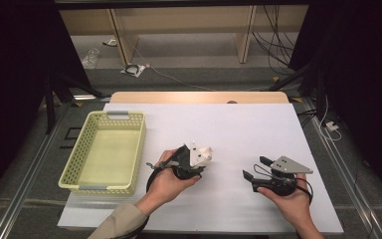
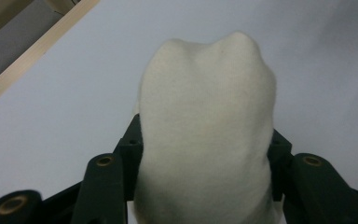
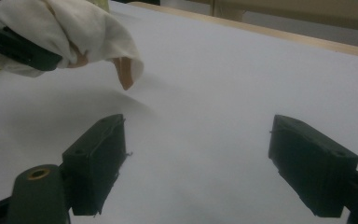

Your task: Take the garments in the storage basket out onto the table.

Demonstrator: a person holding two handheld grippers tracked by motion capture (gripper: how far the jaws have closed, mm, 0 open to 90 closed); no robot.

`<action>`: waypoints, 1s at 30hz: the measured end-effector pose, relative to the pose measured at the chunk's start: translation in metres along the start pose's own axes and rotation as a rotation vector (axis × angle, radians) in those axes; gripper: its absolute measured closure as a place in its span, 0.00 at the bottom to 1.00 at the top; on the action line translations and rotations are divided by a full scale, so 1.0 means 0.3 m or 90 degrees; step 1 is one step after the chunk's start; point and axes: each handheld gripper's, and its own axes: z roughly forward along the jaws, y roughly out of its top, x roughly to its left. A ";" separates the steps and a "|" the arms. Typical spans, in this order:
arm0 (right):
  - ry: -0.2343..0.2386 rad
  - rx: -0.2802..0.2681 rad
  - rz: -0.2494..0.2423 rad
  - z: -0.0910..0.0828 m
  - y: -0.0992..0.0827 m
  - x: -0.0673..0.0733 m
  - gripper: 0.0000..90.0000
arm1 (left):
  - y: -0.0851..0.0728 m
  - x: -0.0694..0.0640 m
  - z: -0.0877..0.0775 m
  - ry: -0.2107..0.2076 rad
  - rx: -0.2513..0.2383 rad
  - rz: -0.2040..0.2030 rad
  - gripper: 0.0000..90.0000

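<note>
Left gripper (image 1: 199, 158), centre of the high view: jaws clenched on a bundled white cloth (image 1: 205, 153), held just above the white table (image 1: 248, 124). Right gripper (image 1: 254, 168), lower right of that frame, stands released with nothing between its jaws, well apart from the cloth.

Risks, as a judgement: the bundle is bulky and soft (grip looks to be on its lower part), so it could slide out on the way if the jaws slacken. A loose corner (image 3: 127, 74) hangs below the bundle and may catch the rim of the yellow basket (image 1: 129, 115) at left, dragging the cloth out.

The left gripper view gives the cloth (image 2: 205, 126) swelling between the jaws, close up. The right gripper view shows the drooping corner from the side. The high view places the basket beside the left hand (image 1: 166, 179).
</note>
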 end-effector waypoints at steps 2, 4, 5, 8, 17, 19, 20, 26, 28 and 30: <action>0.000 0.000 0.000 0.000 0.000 0.000 0.22 | 0.002 -0.002 0.004 -0.001 -0.001 0.000 0.55; 0.000 0.000 0.000 0.000 0.000 0.000 0.22 | 0.005 -0.004 0.008 -0.001 -0.002 -0.001 0.54; 0.000 0.000 0.001 0.000 0.000 0.000 0.22 | 0.007 -0.005 0.011 -0.001 -0.001 -0.001 0.54; 0.001 0.000 0.001 -0.001 0.000 0.001 0.22 | 0.008 -0.008 0.020 -0.002 0.004 0.000 0.54; 0.002 0.003 0.002 0.000 -0.001 0.001 0.22 | -0.006 -0.014 0.059 -0.004 0.014 -0.008 0.48; 0.002 0.003 0.002 0.000 0.000 0.001 0.22 | -0.012 -0.014 0.073 -0.010 0.018 -0.016 0.46; 0.003 0.001 0.002 0.001 -0.001 0.001 0.22 | -0.014 -0.014 0.078 -0.012 0.021 -0.015 0.45; 0.005 0.000 0.003 0.002 -0.001 0.001 0.22 | -0.025 -0.022 0.108 -0.038 0.027 -0.028 0.24; 0.006 0.001 0.002 0.002 -0.002 0.000 0.22 | -0.024 -0.022 0.109 -0.042 0.024 -0.033 0.15; 0.006 0.000 0.003 0.002 -0.002 0.000 0.22 | -0.020 -0.018 0.103 -0.047 0.020 -0.034 0.12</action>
